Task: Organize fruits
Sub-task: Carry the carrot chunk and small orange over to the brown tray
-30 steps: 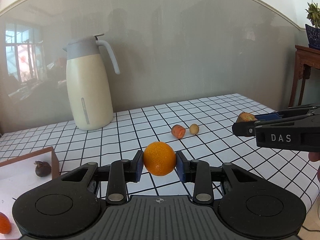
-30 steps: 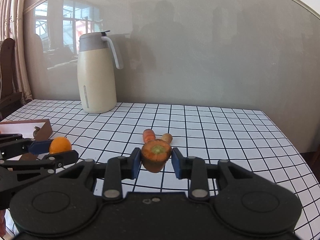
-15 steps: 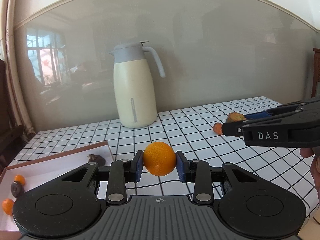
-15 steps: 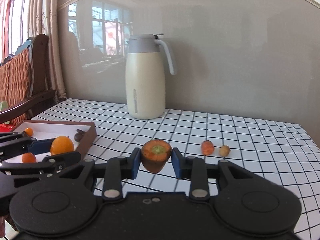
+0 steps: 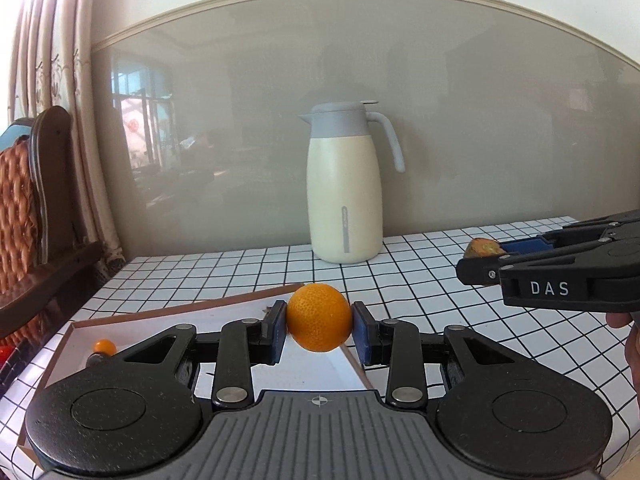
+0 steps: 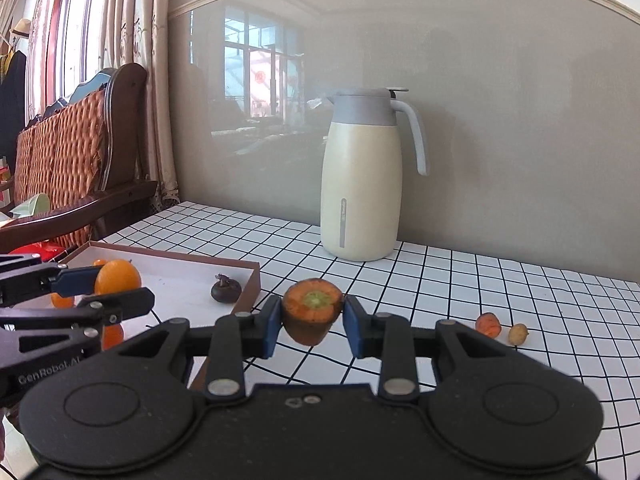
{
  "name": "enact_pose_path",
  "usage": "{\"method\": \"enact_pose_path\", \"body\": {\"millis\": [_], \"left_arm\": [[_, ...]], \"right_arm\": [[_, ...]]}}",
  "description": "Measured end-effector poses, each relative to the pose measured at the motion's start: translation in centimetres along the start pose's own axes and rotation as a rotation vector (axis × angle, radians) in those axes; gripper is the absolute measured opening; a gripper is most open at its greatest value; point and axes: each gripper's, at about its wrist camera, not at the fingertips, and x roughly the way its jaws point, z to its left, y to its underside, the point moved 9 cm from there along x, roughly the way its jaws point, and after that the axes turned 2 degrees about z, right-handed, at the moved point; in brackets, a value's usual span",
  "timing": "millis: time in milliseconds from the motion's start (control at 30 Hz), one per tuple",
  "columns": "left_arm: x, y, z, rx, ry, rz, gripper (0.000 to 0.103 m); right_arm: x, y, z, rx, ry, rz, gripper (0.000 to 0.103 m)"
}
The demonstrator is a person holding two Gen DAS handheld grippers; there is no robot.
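Both grippers have swung leftward: the tray [image 6: 176, 276], formerly off to the side, now lies directly beneath the left gripper [image 5: 320, 322], whose jaws clamp the orange [image 5: 320, 317]. To its right, over the counter [image 6: 500, 280], the right gripper [image 6: 312, 314] holds a carrot stub [image 6: 312, 310].

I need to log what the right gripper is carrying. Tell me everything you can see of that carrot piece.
The carrot piece is a short stub, orange with a greenish core on its flat cut top and a duller, brownish skin tapering downward. It sits upright, clamped on both sides by the blue pads of the right gripper, held in the air above the checkered table, touching nothing else. The left wrist view shows only its end.
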Motion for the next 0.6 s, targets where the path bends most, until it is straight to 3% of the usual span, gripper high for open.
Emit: {"method": "enact_pose_path", "body": {"millis": [600], "left_arm": [[-0.8, 2.0, 9.9, -0.12, -0.147, -0.008, 0.035]], "right_arm": [[2.1, -1.2, 8.6, -0.083, -0.114, -0.029, 0.025]]}}
